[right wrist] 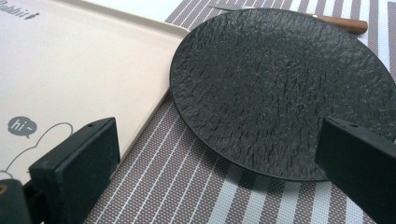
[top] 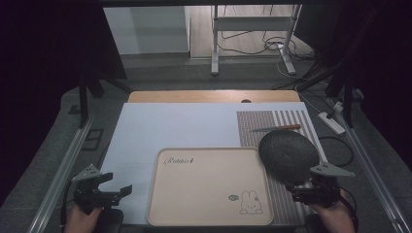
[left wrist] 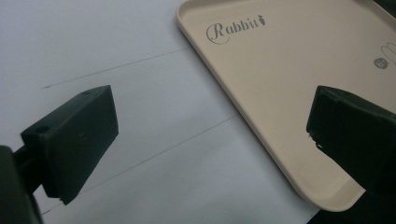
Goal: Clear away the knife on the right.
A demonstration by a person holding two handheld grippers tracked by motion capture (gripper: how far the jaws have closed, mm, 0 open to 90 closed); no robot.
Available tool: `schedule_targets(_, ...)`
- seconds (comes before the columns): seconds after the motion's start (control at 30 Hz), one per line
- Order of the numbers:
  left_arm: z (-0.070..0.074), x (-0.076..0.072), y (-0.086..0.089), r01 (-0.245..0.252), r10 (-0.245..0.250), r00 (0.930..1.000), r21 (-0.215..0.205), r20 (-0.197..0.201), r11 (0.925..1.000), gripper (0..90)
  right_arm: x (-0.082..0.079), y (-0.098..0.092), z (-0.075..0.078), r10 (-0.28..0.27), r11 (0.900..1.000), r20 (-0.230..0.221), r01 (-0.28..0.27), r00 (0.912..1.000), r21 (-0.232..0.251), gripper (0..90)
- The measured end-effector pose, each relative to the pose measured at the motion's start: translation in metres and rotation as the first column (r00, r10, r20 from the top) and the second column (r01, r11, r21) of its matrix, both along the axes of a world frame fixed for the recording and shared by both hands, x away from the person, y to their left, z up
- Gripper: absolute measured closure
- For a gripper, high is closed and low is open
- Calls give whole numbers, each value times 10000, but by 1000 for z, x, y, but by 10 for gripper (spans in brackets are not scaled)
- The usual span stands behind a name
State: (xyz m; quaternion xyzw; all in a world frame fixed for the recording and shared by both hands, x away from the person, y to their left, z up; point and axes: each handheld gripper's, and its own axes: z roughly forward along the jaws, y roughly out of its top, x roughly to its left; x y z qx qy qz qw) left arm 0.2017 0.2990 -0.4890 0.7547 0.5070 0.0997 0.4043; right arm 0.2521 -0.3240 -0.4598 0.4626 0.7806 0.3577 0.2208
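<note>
High view: my left tool (top: 116, 187) is hovering gaping left of the beige tray (top: 209, 160); my right tool (top: 303, 191) is sitting right of it, by the black plate (top: 287, 154).

Left gripper view: jaws are standing apart over white surface (left wrist: 116, 51).

Right gripper view: jaws are spreading wide before the plate (right wrist: 280, 88), knife (right wrist: 343, 23) beyond.
</note>
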Motion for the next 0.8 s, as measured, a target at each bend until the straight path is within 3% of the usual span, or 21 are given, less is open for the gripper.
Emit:
schedule_targets(0.33, 0, 0, 1, -36, 35, 10000, -57, -33, 10000, 22, 1, 3, -1, 369, 9991, -240, -374, 9990, -175, 1)
schedule_targets(0.8, 0, 1, 1, -17, 16, 10000, -64, -43, 10000, 22, 1, 4, -1, 368, 9988, -404, -381, 9985, -317, 1)
